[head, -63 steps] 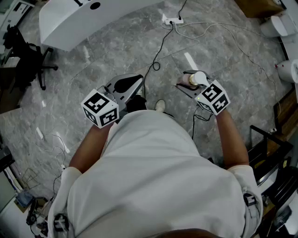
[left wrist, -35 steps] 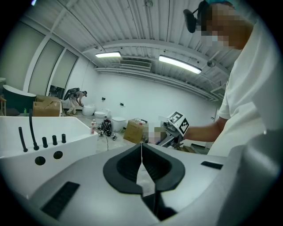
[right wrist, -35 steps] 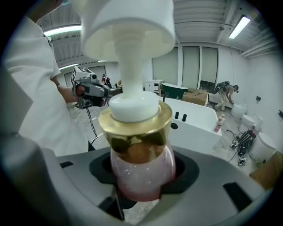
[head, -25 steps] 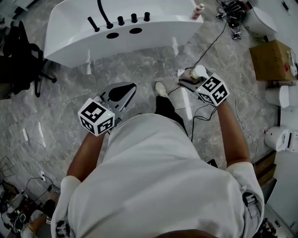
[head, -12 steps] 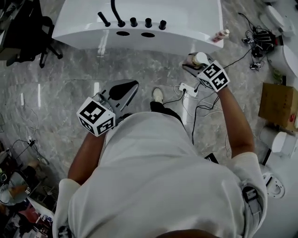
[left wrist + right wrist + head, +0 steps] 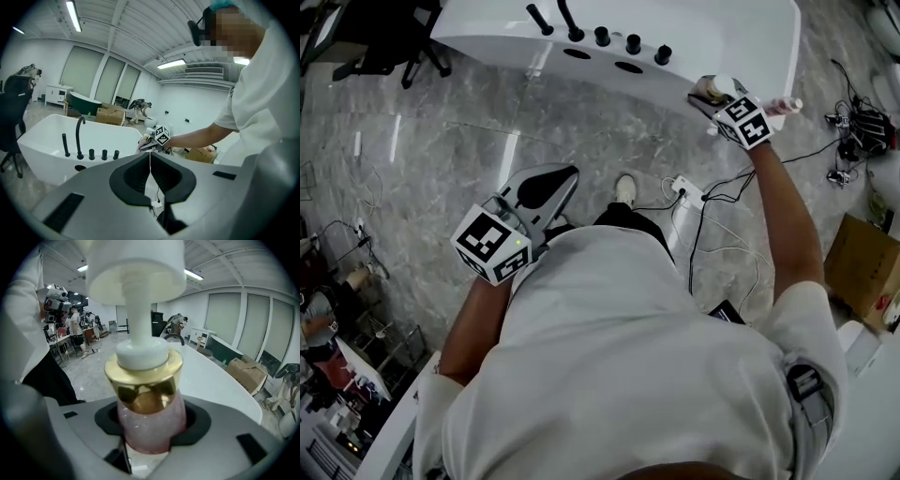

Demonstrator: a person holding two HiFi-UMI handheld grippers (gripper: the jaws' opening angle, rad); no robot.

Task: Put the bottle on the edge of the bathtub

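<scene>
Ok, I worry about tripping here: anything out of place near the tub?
Yes: a power strip and loose cables sprawl on the floor beside the tub, right by the person's shoe, easy to catch a foot on.

Bottle [image 6: 719, 87] by bathtub [image 6: 703, 37] right rim

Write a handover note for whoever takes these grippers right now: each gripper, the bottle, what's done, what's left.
Left gripper: jaws together, empty, held over the floor short of the tub.
Right gripper: shut on the pink pump bottle, which stands upright in the jaws.
Position: the bottle is at the near right corner of the bathtub, by its edge. I cannot tell whether its base touches the rim.
Done: bottle gripped and at the tub.
Left: set it upright on the edge, open the jaws, draw the gripper back.
</scene>
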